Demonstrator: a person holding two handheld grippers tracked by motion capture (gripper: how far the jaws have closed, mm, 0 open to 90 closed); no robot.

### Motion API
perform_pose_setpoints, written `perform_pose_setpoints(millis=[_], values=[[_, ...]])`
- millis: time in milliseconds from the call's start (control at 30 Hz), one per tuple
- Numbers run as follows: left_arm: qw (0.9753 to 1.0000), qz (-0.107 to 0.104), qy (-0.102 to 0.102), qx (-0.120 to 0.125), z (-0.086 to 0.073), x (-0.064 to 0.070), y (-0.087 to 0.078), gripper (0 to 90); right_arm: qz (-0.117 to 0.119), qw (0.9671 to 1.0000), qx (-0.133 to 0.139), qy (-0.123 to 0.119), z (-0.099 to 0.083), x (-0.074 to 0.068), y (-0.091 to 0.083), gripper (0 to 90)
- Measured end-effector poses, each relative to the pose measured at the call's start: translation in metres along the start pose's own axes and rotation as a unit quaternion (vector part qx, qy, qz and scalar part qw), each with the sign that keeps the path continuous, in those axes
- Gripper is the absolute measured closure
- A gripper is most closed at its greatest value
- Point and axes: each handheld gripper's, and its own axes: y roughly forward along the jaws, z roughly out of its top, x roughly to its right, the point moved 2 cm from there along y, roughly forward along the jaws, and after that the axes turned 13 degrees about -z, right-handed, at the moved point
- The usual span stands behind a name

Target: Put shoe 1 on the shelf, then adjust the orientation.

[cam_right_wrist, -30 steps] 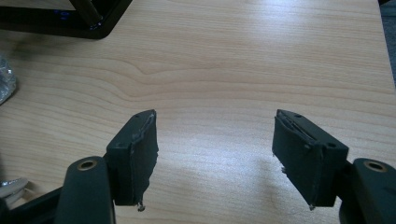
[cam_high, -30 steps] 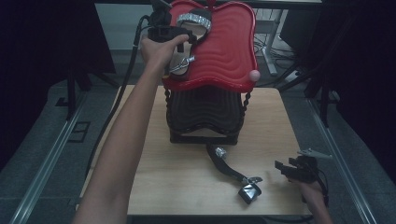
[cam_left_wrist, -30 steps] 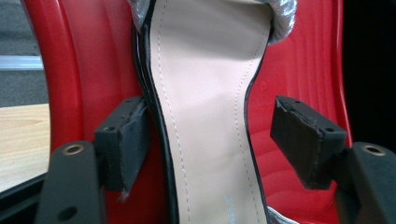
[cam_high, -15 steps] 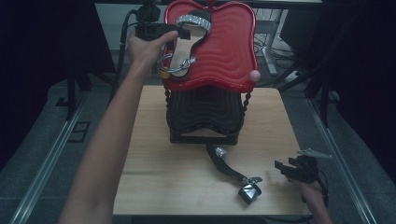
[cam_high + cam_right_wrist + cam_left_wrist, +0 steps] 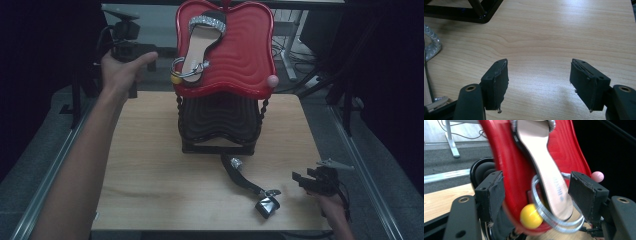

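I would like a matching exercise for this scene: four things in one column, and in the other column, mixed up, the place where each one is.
Things:
1. sandal with silver strap
2. second sandal
3. yellow ball
4. right gripper

Places:
A. lying flat on the wooden table
B. at the lower left corner of the red tray
C. low over the table's near right corner
D. lying on the red tray

Pairs: 1-D, 2-A, 3-B, 4-C

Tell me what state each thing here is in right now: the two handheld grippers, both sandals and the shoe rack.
Left gripper: open, empty, off the rack.
Right gripper: open, empty, low over the table.
Sandal on rack: resting on the tilted red shelf.
Second sandal: lying on the table.
Black lower shelf: holds nothing visible.
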Motion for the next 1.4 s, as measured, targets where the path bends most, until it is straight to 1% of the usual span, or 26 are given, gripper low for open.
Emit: perform_pose_setpoints(millis=[100,200,233,300,333,533,567,600,633,733,800,833,867,900,933,967,1033,1100,1167,1200,1233,1267,1400], values=[[1.0,0.004,-0.005,0.004,-0.005,-0.008,-0.012,30.1,0.0,1.0,0.002,-0.004,0.001,-0.001,0.0,31.6],[0.9999,0.009,-0.011,0.008,-0.009,-0.015,-0.02,31.1,0.005,0.9999,0.009,-0.006,0.004,-0.003,-0.001,32.7],[0.9998,0.008,-0.013,0.009,-0.009,-0.016,-0.021,31.4,0.011,0.9997,0.019,-0.012,0.008,-0.006,-0.004,34.0],[0.9997,0.009,-0.017,0.013,-0.01,-0.019,-0.023,31.4,0.013,0.9996,0.021,-0.013,0.009,-0.008,-0.004,34.4],[0.9997,0.008,-0.02,0.015,-0.011,-0.02,-0.023,31.5,0.017,0.9994,0.025,-0.018,0.011,-0.01,-0.005,35.0],[0.9996,0.008,-0.022,0.019,-0.011,-0.022,-0.022,31.6,0.036,0.9976,0.046,-0.038,0.023,-0.025,-0.016,39.2],[0.9995,0.008,-0.021,0.02,-0.011,-0.022,-0.022,31.8,0.043,0.9964,0.052,-0.051,0.027,-0.031,-0.019,40.9],[0.9995,0.009,-0.021,0.021,-0.011,-0.022,-0.022,31.8,0.043,0.9964,0.052,-0.051,0.027,-0.031,-0.019,40.9],[0.9995,0.009,-0.022,0.022,-0.012,-0.022,-0.022,31.9,0.044,0.996,0.054,-0.057,0.029,-0.034,-0.02,41.4],[0.9994,0.01,-0.024,0.024,-0.013,-0.024,-0.023,31.8,0.053,0.9931,0.057,-0.087,0.034,-0.045,-0.025,45.3],[0.9991,0.009,-0.03,0.027,-0.015,-0.026,-0.024,31.7,0.065,0.99,0.058,-0.111,0.038,-0.056,-0.03,49.5],[0.999,0.009,-0.032,0.029,-0.016,-0.027,-0.025,31.7,0.075,0.9871,0.059,-0.128,0.041,-0.063,-0.034,53.1],[0.999,0.011,-0.033,0.029,-0.016,-0.028,-0.026,31.7,0.091,0.9821,0.055,-0.155,0.045,-0.077,-0.039,60.3],[0.9989,0.012,-0.034,0.029,-0.017,-0.029,-0.026,31.7,0.098,0.9802,0.051,-0.164,0.046,-0.082,-0.04,63.9],[0.9988,0.013,-0.036,0.03,-0.017,-0.029,-0.026,31.7,0.098,0.9802,0.051,-0.164,0.046,-0.082,-0.04,63.9],[0.9988,0.014,-0.037,0.03,-0.017,-0.03,-0.026,31.7,0.1,0.9777,0.045,-0.179,0.047,-0.089,-0.04,68.2],[0.999,0.015,-0.034,0.026,-0.018,-0.031,-0.027,31.7,0.116,0.9716,0.024,-0.205,0.047,-0.103,-0.038,76.6],[0.9989,0.015,-0.035,0.026,-0.018,-0.03,-0.026,31.6,0.128,0.966,0.006,-0.225,0.044,-0.113,-0.035,81.7],[0.9989,0.016,-0.036,0.026,-0.018,-0.03,-0.027,31.6,0.132,0.9621,-0.009,-0.239,0.041,-0.122,-0.03,85.7],[0.9989,0.016,-0.037,0.026,-0.018,-0.03,-0.026,31.6,0.127,0.9598,-0.02,-0.25,0.038,-0.127,-0.025,88.8],[0.9989,0.016,-0.037,0.026,-0.019,-0.029,-0.026,31.6,0.124,0.9592,-0.029,-0.252,0.036,-0.13,-0.023,89.5],[0.9989,0.016,-0.036,0.025,-0.019,-0.029,-0.026,31.6,0.124,0.9592,-0.029,-0.252,0.036,-0.13,-0.023,89.5],[0.9989,0.018,-0.037,0.022,-0.02,-0.028,-0.026,31.4,0.124,0.955,-0.047,-0.265,0.029,-0.139,-0.015,90.0]])
